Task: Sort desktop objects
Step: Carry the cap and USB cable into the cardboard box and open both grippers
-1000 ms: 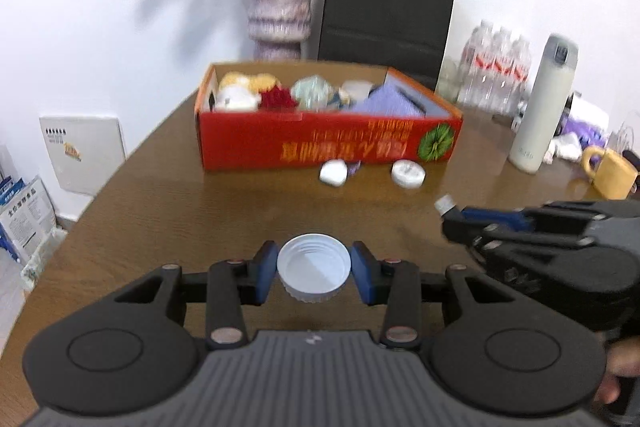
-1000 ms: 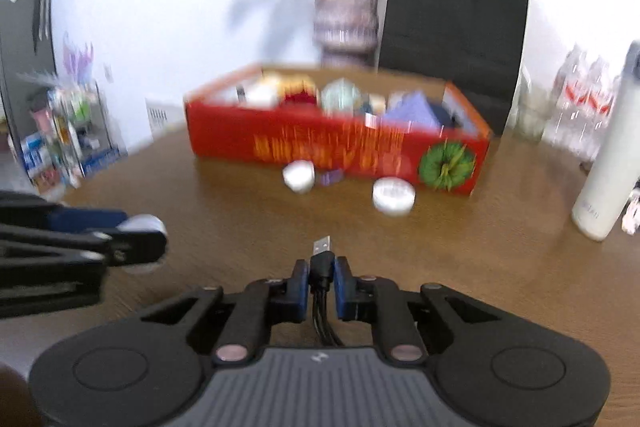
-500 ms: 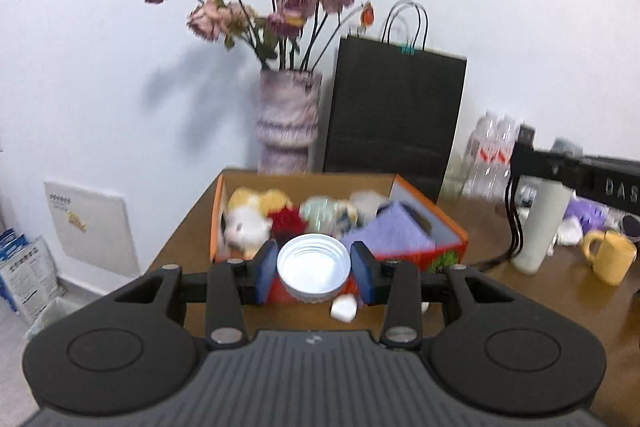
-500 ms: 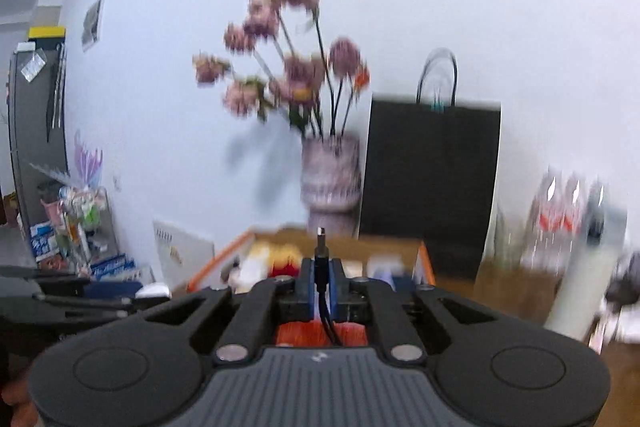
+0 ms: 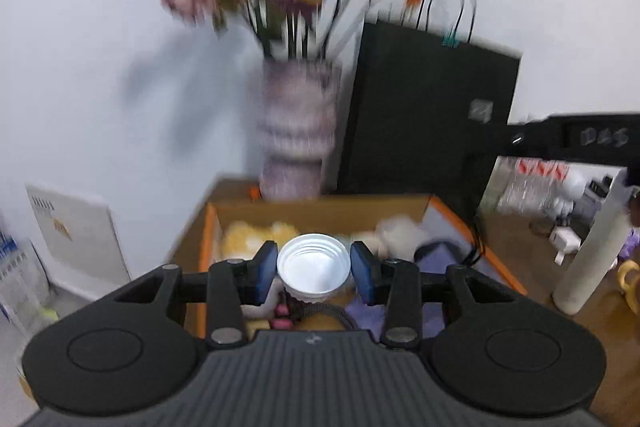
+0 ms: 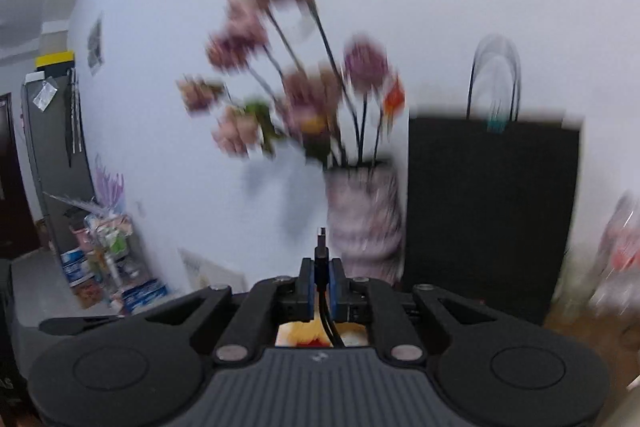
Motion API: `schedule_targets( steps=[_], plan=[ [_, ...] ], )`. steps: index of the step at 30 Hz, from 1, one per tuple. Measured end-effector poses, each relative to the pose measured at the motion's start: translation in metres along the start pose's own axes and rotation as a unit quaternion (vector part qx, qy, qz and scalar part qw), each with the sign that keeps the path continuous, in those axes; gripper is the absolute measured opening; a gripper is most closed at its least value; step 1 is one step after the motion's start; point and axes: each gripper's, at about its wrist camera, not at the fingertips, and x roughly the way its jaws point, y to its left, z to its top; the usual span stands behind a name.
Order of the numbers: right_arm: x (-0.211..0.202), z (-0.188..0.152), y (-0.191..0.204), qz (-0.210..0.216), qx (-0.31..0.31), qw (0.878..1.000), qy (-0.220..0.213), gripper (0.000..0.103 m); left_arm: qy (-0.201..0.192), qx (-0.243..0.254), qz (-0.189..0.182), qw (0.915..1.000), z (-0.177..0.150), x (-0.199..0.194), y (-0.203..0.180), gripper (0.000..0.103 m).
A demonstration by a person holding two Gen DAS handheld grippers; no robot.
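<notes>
My left gripper is shut on a white screw cap, its threaded hollow facing the camera, held above the open orange cardboard box. Inside the box lie soft yellow, white and purple items. My right gripper is shut on a black USB cable, whose plug sticks up past the blue pads while the cord hangs down below. The same right gripper shows as a black bar at the right edge of the left wrist view. Below it, a sliver of the box's colourful contents is visible.
A patterned vase of dried pink flowers and a black paper bag stand behind the box against the white wall. A white thermos, a yellow mug and water bottles sit at the right on the brown table.
Both grippers rose from low over the table and moved forward to the box, each keeping its load. The box's red front and the white pieces before it have dropped out of sight.
</notes>
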Motion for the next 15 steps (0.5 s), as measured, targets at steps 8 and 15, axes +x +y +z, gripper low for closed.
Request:
schedule_targets(
  steps=[8, 15],
  plan=[
    [0.133, -0.052, -0.059, -0.064, 0.034, 0.987, 0.146, 0.006, 0.111, 0.001, 0.007, 0.9938, -0.019, 0.097, 0.006, 0.041],
    [0.175, -0.074, -0.082, -0.075, 0.056, 0.972, 0.214, 0.006, 0.144, 0.041, 0.023, 0.9885, -0.032, 0.120, -0.005, 0.052]
  ],
)
